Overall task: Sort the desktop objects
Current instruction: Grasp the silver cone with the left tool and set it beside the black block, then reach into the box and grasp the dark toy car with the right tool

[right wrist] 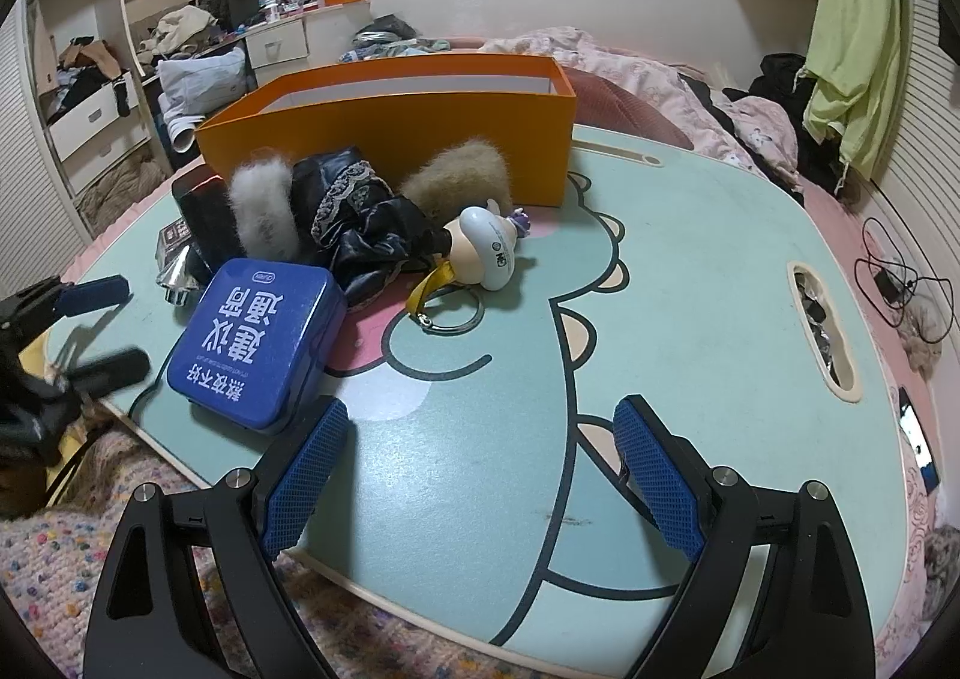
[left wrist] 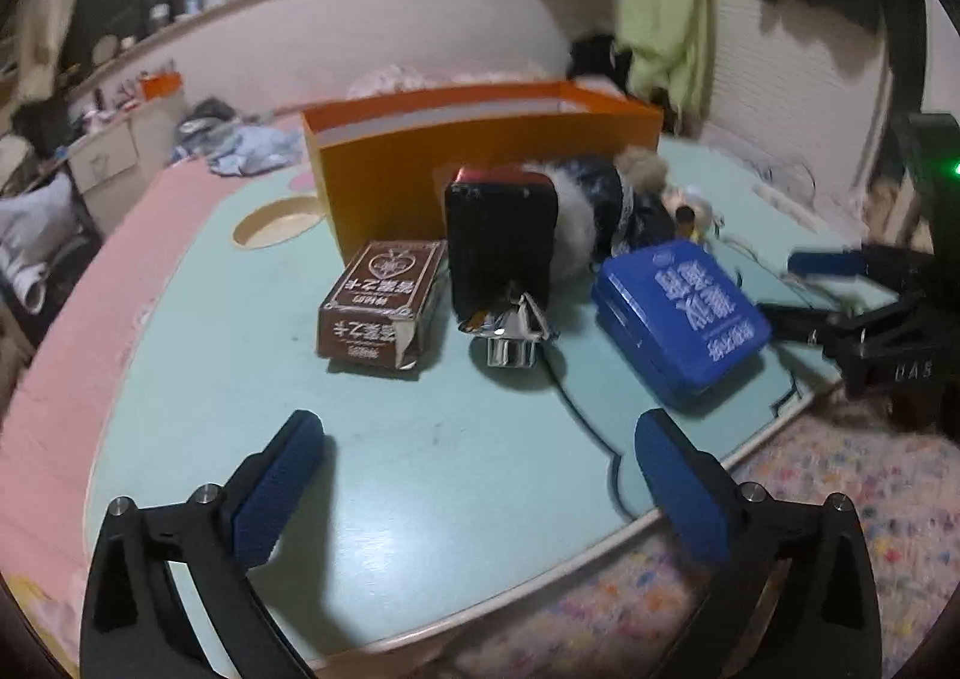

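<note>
- The clutter sits bunched in the middle of the mint-green cartoon table [right wrist: 690, 271], right in front of the open orange box [right wrist: 390, 138], which stands at the far side.
- Blue tin [right wrist: 255, 343] with white characters lies flat at the near left edge in the right wrist view, just ahead of the right gripper's left finger; I can't tell whether they touch.
- Left of the tin, a small shiny silver house-shaped trinket [left wrist: 510, 337] rests at the foot of an upright black case [left wrist: 498, 241] with a red top.
- Brown carton [left wrist: 381, 307] lies on its side just left of that case, near end flapped open.
- Behind the tin, a heap: a doll in dark shiny fabric [right wrist: 360, 223] with a white fur puff [right wrist: 264, 211] and a tan fur puff [right wrist: 456, 181], pressed against the orange box.
- A white-capped figurine [right wrist: 489, 247] lies beside the doll, a yellow strap and key ring [right wrist: 450, 313] trailing toward the near side.
- Left gripper [left wrist: 480, 439] hangs over bare table near the edge, blue pads [left wrist: 276, 493] spread wide, nothing between them.
- Right gripper [right wrist: 480, 427] likewise parted and empty, low over the near edge.
- Beyond: a speckled rug [right wrist: 54, 571] under the table, pink bedding [right wrist: 630, 66], cluttered shelves on the far left, a green cloth [right wrist: 858, 36] hanging far right.
</note>
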`<state>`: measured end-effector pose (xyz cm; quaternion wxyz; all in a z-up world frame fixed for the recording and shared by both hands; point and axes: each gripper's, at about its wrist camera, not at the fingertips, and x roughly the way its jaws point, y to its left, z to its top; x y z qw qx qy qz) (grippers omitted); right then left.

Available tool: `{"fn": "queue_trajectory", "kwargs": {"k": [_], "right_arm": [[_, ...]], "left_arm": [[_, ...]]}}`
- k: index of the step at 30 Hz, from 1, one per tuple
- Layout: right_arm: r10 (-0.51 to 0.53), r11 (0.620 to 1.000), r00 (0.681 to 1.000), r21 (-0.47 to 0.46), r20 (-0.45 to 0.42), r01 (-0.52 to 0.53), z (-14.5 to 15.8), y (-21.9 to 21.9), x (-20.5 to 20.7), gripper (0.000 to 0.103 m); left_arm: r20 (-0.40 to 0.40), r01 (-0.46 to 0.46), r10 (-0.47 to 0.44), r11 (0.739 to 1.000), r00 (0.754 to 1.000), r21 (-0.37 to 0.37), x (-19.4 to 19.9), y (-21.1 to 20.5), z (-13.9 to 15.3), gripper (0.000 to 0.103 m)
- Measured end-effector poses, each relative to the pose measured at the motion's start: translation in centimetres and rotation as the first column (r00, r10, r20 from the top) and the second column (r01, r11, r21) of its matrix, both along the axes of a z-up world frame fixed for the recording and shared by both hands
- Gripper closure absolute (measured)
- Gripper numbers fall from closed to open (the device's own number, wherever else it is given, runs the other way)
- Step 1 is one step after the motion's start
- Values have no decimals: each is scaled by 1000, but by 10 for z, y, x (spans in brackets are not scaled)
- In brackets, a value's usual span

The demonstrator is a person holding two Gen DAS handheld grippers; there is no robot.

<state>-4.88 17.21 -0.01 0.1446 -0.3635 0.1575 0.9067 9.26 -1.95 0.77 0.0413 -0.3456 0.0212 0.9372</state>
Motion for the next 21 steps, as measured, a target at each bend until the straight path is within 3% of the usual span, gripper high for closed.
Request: {"fn": "queue_trajectory", "kwargs": {"k": [16, 21], "right_arm": [[-4, 999, 1000, -37, 13, 4, 4, 5, -3, 13], [50, 994, 999, -96, 9, -49, 35, 12, -25, 13]], "left_arm": [[-25, 10, -9, 1000, 1000, 12, -1, 0, 0, 0], [-29, 11, -11, 1000, 1000, 12, 0, -1, -1, 0]]}}
